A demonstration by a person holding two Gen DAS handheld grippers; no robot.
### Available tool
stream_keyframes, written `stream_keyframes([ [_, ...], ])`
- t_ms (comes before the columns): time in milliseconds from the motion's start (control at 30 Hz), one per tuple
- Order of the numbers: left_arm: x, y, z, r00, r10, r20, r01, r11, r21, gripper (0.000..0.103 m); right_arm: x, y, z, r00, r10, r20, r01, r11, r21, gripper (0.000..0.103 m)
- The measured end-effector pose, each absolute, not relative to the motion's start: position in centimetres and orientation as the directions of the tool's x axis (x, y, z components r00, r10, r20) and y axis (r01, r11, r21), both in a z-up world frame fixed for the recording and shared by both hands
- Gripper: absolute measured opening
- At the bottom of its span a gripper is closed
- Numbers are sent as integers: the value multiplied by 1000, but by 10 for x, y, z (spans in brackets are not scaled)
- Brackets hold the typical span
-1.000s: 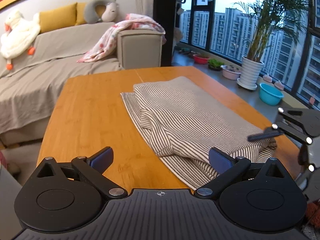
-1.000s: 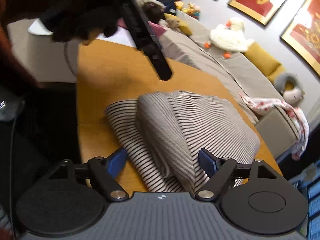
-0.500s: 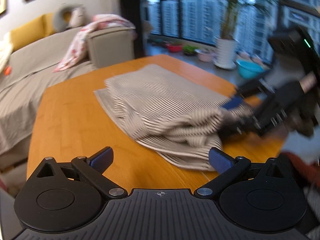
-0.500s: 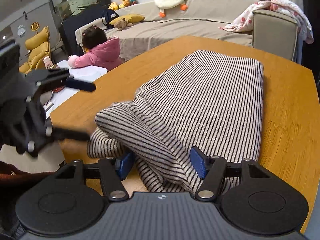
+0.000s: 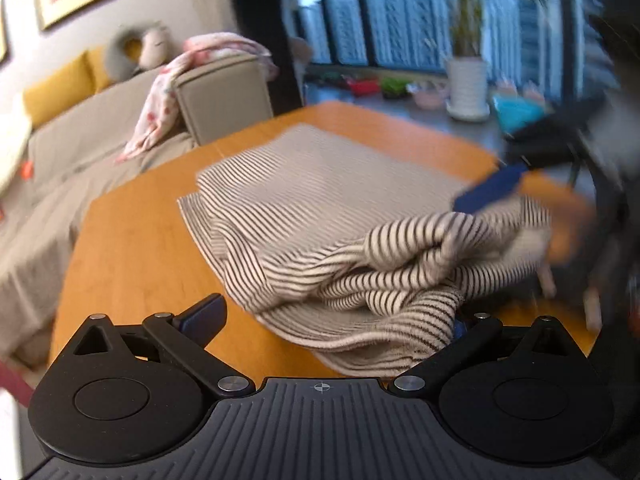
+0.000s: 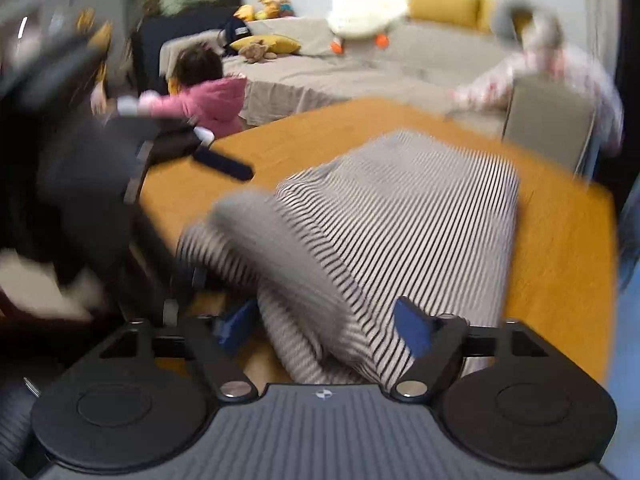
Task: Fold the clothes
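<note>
**Striped garment bunched between both pairs of tongs on the orange bench**

In the left wrist view, the orange wooden bench (image 5: 132, 248) fills the middle of the frame, with a grey sofa (image 5: 92, 140) behind it at upper left and a white pot with a tall plant (image 5: 467, 84) at upper right. The beige knit garment with thin dark stripes (image 5: 320, 208) lies on the bench from centre to right, its near edge rumpled into thick folds at lower centre. The left tongs (image 5: 336, 316) stand wide apart at the bottom of the frame; the left finger (image 5: 202, 314) is over bare wood, the right one is hidden under the cloth hem, and nothing is pinched. At centre right the blurred right tongs (image 5: 490, 188) reach in at the lifted fold.

In the right wrist view, the blurred left tongs (image 6: 224, 164) show at centre left. The garment runs from the centre down to the bottom edge, a fold lying between the right tongs' blue fingers (image 6: 412, 330), which are opening and not pressing it.
</note>
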State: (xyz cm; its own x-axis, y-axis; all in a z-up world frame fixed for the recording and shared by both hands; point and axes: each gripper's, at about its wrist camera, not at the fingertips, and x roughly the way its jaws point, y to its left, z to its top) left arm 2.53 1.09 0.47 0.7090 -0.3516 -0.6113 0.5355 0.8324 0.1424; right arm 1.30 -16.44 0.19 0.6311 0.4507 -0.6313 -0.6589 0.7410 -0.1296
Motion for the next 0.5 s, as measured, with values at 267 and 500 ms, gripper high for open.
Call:
stream_keyframes([
  [267, 38, 21, 11, 670, -419, -612, 512, 859, -27, 103, -9, -140, -30, 830, 301, -469, -542, 631, -554, 77],
  [500, 32, 44, 25, 648, -483, -589, 521, 845, -120, 103, -2, -139, -5, 806, 320, -497, -576, 616, -537, 30],
])
